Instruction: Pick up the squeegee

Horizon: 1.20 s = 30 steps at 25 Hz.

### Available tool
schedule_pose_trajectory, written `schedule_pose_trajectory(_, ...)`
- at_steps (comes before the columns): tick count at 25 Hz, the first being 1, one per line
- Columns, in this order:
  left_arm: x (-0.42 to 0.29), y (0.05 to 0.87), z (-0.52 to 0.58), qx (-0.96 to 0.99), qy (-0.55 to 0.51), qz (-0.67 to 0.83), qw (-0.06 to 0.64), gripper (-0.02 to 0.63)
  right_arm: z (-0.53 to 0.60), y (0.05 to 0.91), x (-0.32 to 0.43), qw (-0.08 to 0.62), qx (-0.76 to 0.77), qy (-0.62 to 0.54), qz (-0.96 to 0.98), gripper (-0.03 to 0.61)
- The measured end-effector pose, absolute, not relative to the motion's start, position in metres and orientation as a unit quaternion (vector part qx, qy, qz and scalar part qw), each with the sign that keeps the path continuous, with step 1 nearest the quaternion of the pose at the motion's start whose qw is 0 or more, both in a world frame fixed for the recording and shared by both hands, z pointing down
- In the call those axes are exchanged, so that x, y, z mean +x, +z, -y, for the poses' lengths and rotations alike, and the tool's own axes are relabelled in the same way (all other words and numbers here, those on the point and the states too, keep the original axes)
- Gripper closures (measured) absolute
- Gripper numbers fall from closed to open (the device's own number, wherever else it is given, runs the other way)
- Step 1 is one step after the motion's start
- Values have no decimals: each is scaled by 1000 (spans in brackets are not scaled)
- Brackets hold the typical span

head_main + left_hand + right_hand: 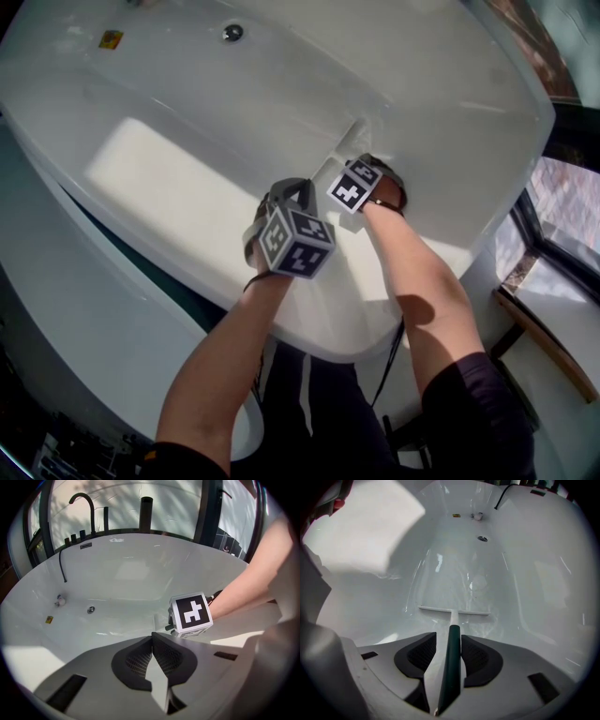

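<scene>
The squeegee has a dark green handle and a narrow white blade. My right gripper is shut on the handle, with the blade pointing ahead, low against the inner wall of the white bathtub. In the head view the right gripper reaches over the tub's near rim, and the squeegee's white neck sticks out beyond it. My left gripper hovers just left of it, jaws shut on nothing. In the left gripper view, the left gripper faces the tub interior, with the right gripper's marker cube close ahead.
The bathtub fills most of the head view, with a round metal overflow fitting and a yellow sticker at its far end. A black faucet stands on the far rim. Windows lie to the right.
</scene>
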<state>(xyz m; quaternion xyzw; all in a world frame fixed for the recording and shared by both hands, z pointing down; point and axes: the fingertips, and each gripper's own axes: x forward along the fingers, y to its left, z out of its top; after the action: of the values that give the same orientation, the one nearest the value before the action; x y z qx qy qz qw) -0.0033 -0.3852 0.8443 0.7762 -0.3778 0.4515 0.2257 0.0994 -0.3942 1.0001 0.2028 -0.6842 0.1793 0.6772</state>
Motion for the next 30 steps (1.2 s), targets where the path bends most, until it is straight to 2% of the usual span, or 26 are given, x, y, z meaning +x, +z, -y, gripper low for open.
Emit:
schedule_pose_trajectory(6, -13, 837, 382, 775, 446, 387, 225, 611, 390, 995, 116, 706, 203, 186, 652, 409)
schedule_pose_trajectory(13, -29, 784, 371, 775, 412, 419, 232, 611, 397, 925, 102, 653, 248, 187, 691, 413)
schedule_pose_trajectory(17, -29, 713, 347, 787, 370, 436, 230, 611, 378, 846, 86, 604, 275, 179, 726, 415)
schedule_pose_trajectory(22, -22, 595, 294, 819, 290, 451, 204, 611, 340, 702, 67, 512, 337, 135, 778, 418)
schedule_pose_trajectory(30, -79, 475, 252, 871, 202, 413, 173, 611, 295, 545, 30, 430, 448, 138, 772, 422)
